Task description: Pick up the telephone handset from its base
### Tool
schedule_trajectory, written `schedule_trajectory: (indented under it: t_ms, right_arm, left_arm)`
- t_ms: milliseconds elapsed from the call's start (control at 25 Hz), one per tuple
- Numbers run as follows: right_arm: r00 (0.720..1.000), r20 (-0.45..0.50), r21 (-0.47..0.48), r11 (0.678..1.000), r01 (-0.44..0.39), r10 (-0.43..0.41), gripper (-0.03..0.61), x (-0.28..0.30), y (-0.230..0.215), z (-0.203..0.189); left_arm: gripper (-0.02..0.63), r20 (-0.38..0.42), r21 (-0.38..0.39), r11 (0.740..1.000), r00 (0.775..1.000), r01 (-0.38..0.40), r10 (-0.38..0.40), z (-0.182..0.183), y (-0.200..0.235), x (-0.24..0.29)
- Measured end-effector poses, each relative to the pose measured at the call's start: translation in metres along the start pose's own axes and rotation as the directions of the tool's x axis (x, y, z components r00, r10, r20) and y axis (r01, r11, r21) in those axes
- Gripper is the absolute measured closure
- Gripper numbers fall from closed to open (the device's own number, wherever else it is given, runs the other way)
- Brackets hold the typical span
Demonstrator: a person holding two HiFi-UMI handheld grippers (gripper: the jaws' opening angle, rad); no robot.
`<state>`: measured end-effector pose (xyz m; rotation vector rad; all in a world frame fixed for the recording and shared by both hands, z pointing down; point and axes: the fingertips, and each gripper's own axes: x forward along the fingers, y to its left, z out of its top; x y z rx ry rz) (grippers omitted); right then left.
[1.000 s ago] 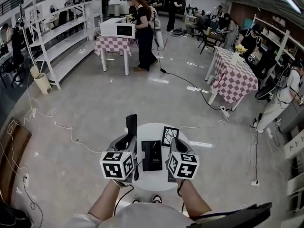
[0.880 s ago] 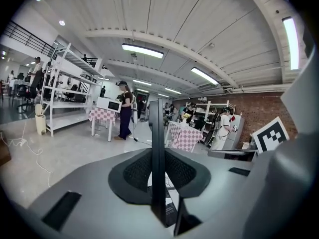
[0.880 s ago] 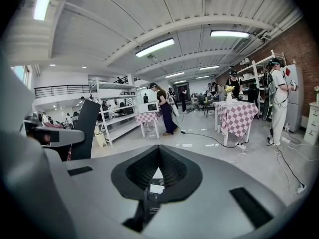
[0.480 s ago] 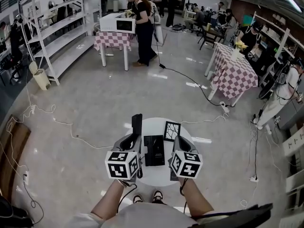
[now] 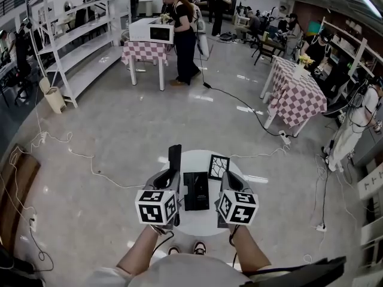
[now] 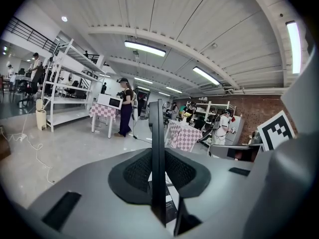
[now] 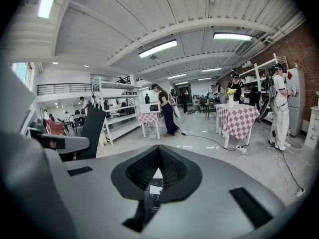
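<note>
The black telephone handset (image 5: 174, 158) stands upright at the left of the small round white table (image 5: 192, 221), with my left gripper (image 5: 169, 180) shut on it. In the left gripper view the handset (image 6: 157, 133) shows as a thin dark bar clamped between the two pads, rising past the left gripper (image 6: 157, 156). The flat black telephone base (image 5: 195, 190) lies on the table between my two grippers. To the right of the base my right gripper (image 5: 226, 181) is shut, and in its own view the right gripper (image 7: 158, 152) has pads that meet with nothing between them.
A small black-and-white patterned frame (image 5: 217, 166) leans at the table's far right edge. Cables trail over the grey floor (image 5: 119, 136). Checked tables (image 5: 296, 94) (image 5: 145, 54), white shelving (image 5: 72, 46) and several people stand further off.
The head view has shifted slightly. Both grippers keep their places, and the handset stays clamped in the left one.
</note>
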<state>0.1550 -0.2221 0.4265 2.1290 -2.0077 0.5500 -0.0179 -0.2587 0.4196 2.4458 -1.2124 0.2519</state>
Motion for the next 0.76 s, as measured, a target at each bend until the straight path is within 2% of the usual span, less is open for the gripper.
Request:
schedule_trajectory:
  t_ms: [760]
  right_arm:
    - [0.999,0.027,-0.035,0.999,-0.039,0.040,0.555,0.004,-0.019,0.018]
  left_arm:
    - [0.528,0.015,-0.007,1.000,1.000,-0.009,0.010,0.007,-0.020,0.014]
